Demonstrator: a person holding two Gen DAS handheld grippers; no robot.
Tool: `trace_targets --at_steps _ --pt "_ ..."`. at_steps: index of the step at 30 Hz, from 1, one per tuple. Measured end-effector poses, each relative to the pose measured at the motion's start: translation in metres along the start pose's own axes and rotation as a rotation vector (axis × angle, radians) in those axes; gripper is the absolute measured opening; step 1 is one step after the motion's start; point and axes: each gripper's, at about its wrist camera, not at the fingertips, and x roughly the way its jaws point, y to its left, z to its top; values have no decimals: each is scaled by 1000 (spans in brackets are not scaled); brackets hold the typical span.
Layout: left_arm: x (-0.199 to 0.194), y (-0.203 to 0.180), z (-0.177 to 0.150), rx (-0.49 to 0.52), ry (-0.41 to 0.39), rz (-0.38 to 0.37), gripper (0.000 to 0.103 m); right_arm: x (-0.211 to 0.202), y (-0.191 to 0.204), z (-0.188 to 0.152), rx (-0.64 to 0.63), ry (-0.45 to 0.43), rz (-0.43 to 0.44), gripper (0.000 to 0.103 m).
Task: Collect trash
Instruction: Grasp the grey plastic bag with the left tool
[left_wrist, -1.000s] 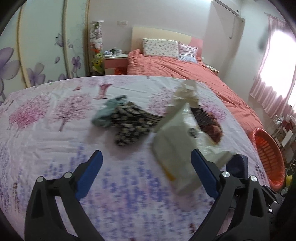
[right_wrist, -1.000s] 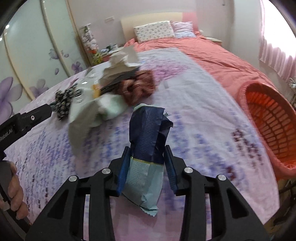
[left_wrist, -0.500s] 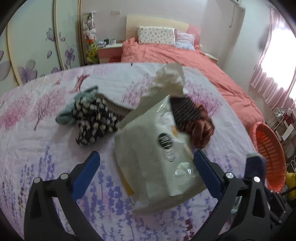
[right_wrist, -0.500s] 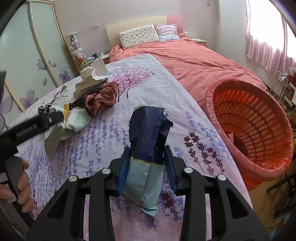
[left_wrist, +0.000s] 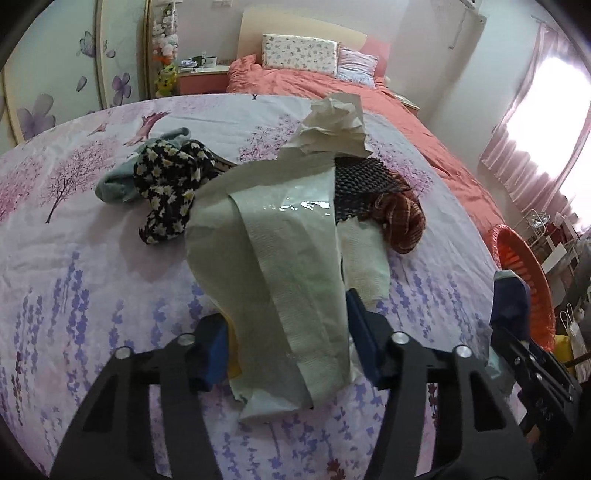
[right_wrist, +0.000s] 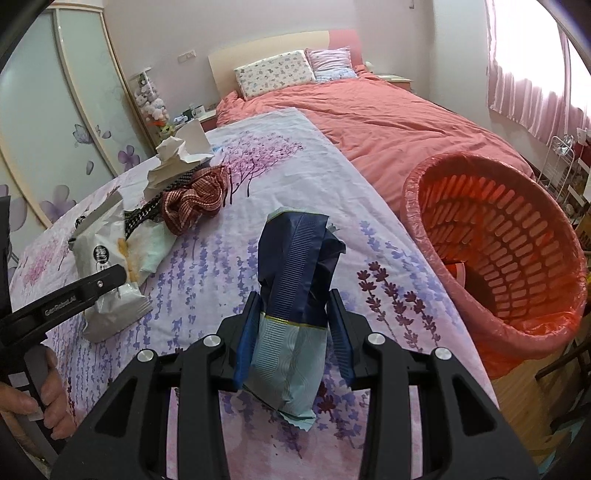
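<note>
Left gripper (left_wrist: 286, 341) closing around a pale crinkled snack bag (left_wrist: 280, 258) lying on the floral bedspread (left_wrist: 92, 295); pads possibly touching already. Right gripper (right_wrist: 293, 341) clamps a navy-and-teal wrapper (right_wrist: 291, 295), beside the orange basket (right_wrist: 517, 240).

On the bedsheet (right_wrist: 280, 155), a crumpled paper (right_wrist: 181, 149) is found at eleven o'clock, a wrapper (right_wrist: 107, 280) at nine, and a basket (right_wrist: 491, 236) beside the bed at three.

basket (right_wrist: 509, 254) mouth open, bedspread (right_wrist: 369, 236) between bare
</note>
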Motion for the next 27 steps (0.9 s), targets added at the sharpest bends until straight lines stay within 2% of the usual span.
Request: trace_targets --at_steps 5,13,22,27 --pt "-11 -1 0 37 -29 8 44 -6 -3 2 1 -17 -3 38" --pt "-36 -6 2 66 -70 3 44 -19 -8 7 14 -55 -1 38" --pt "-71 -44 2 154 -137 -22 44 -43 -22 15 37 -135 -17 38" --pt "-80 -76 0 199 -153 -65 44 -60 -34 19 54 -196 -40 38"
